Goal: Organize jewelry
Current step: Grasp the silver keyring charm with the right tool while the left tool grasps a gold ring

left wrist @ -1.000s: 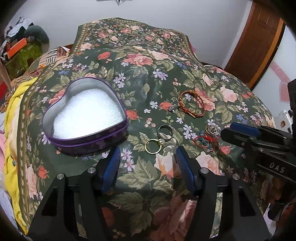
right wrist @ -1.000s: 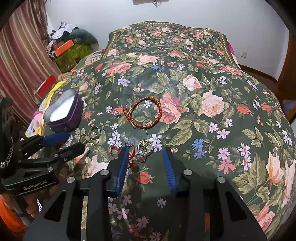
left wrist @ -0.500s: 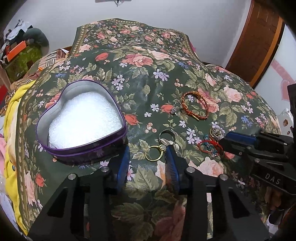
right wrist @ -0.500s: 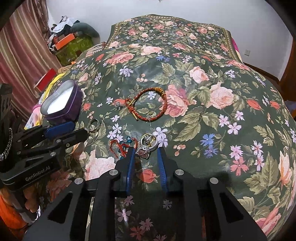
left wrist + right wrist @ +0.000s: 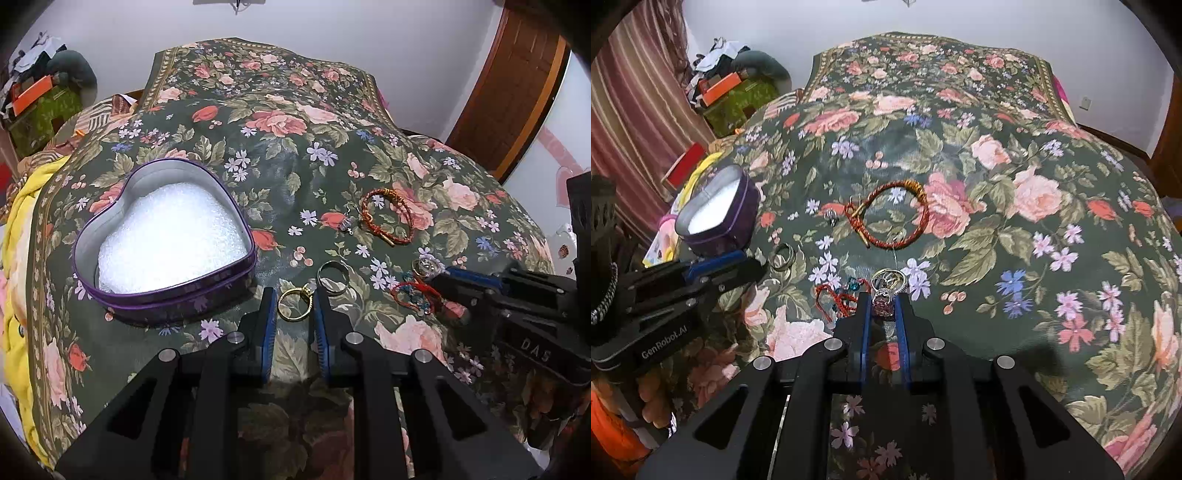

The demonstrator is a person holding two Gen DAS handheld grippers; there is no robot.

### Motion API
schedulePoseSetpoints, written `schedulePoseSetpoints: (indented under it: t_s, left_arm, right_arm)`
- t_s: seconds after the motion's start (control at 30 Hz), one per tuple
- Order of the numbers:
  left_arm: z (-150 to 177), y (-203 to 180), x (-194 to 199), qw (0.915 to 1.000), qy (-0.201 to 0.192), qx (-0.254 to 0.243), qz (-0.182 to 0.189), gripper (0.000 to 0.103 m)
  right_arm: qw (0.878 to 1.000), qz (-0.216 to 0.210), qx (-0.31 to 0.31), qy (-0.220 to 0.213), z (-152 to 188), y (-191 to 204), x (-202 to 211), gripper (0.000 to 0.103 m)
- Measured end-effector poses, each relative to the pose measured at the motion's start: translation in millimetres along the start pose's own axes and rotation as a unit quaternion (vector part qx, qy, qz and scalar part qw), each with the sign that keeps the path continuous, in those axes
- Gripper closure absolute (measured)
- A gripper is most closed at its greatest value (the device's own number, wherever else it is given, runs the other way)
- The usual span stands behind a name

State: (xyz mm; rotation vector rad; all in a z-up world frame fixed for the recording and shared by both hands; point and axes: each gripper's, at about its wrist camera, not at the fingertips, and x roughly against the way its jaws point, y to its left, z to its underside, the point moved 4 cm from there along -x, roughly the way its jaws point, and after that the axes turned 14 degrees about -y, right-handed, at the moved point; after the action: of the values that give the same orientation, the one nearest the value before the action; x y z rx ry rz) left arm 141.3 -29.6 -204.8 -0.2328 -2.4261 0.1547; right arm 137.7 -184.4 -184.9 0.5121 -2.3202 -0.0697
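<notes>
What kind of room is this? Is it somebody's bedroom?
Probably a bedroom. A floral bedspread covers what looks like a bed, a wooden door stands at the right, and a striped curtain hangs beside a pile of clothes and boxes.

- One heart-shaped tin [image 5: 162, 291]
- Two plain rings: a gold ring [image 5: 294, 304] and a silver ring [image 5: 333, 277]
- One pink-stone ring [image 5: 883, 300]
- Two bracelets: a red-and-gold cord bracelet [image 5: 886, 212] and a red beaded bracelet [image 5: 415, 293]
- One small earring [image 5: 347, 224]
- Two grippers
</notes>
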Motion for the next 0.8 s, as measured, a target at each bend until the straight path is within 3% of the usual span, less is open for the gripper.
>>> schedulePoseSetpoints:
  t_s: [0.8]
  left_arm:
    - [-31,4,70,0.9965,-0.082,0.003,-0.013,0.084]
  right_arm:
    - [0.997,-0.017,0.011,-0.07,-37,25,36,0.092]
